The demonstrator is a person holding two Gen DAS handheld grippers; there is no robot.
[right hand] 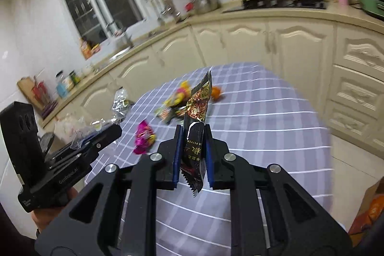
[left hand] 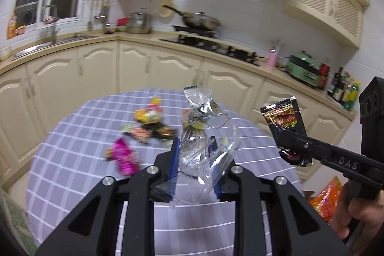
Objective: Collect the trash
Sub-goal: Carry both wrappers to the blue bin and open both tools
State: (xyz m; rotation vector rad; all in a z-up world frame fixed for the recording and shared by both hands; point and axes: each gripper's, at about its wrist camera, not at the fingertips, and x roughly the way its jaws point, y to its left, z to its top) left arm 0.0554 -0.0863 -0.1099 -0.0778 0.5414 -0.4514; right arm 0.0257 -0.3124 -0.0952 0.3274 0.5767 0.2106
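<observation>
I have the left hand-held gripper (left hand: 195,155) pinching a clear wrapper (left hand: 200,133) at frame centre and the right hand-held gripper (right hand: 193,150) clamped on a black packet (right hand: 195,136); both look light, crinkly and probably slippery, best held mid-body.

1. From the left wrist we look forward and downward along our own black fingers (left hand: 178,160), close above the round worktop with the lilac checked cloth (left hand: 72,136), facing the cream kitchen cabinets (left hand: 96,68).
2. From the right wrist we look likewise, from further right, tilted.
3. Both views share the worktop, the magenta foil wrapper (left hand: 124,156) (right hand: 144,137), and each other's gripper at the frame edge.
</observation>
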